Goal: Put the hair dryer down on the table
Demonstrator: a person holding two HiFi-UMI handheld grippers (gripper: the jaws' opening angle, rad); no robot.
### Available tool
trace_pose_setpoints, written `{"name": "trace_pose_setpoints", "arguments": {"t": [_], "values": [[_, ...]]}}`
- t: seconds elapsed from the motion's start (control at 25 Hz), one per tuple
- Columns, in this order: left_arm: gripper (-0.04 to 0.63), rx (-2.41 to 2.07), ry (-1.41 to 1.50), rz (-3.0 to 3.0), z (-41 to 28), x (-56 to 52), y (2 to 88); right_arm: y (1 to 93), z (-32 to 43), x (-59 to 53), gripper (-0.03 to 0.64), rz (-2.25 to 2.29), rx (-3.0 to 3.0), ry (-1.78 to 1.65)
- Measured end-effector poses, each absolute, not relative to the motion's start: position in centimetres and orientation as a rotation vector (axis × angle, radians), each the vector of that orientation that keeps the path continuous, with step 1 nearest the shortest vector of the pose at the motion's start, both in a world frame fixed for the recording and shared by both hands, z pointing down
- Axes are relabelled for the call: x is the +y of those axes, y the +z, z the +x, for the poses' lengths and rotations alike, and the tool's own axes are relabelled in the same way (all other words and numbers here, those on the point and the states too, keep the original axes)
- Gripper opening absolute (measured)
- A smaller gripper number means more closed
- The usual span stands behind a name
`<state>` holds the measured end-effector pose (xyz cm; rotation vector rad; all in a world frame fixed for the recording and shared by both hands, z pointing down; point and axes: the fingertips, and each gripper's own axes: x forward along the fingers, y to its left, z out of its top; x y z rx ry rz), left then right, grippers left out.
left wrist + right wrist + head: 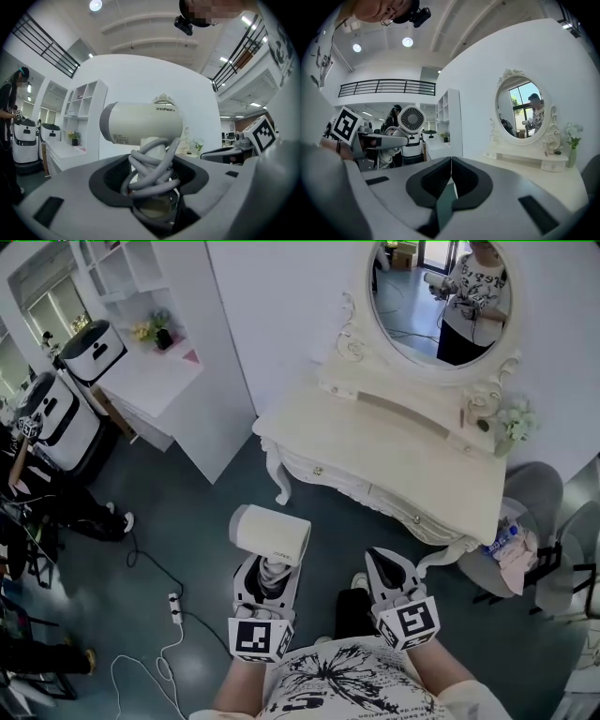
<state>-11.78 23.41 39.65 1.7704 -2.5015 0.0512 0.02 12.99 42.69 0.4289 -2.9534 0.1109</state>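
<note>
A cream hair dryer [270, 534] with its grey cord wound round the handle is held upright in my left gripper [267, 579], whose jaws are shut on the wrapped handle [151, 169]. The dryer's barrel [141, 123] lies crosswise above the jaws. It hangs over the floor, short of the white dressing table [394, 457]. My right gripper [389, 575] is beside it on the right, shut and empty; its jaws meet at the tips [451, 161]. In the right gripper view the dryer's rear grille [411, 119] shows at the left.
The dressing table carries an oval mirror [441, 301], a small vase of flowers [513, 423] and a low shelf [403, 413]. A grey chair [525, 531] with a bottle stands at its right. White shelving [150, 343], service robots [56, 409] and a power strip [174, 607] are at the left.
</note>
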Motion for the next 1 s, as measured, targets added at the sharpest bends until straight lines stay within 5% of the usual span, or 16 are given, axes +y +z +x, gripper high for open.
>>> {"name": "trace_pose_setpoints", "arguments": {"t": [1.0], "values": [[0.255, -2.334, 0.096, 1.971, -16.7, -10.7, 39.7, 42.3, -3.8, -19.3, 0.018, 0.674, -2.913, 0.144]]}}
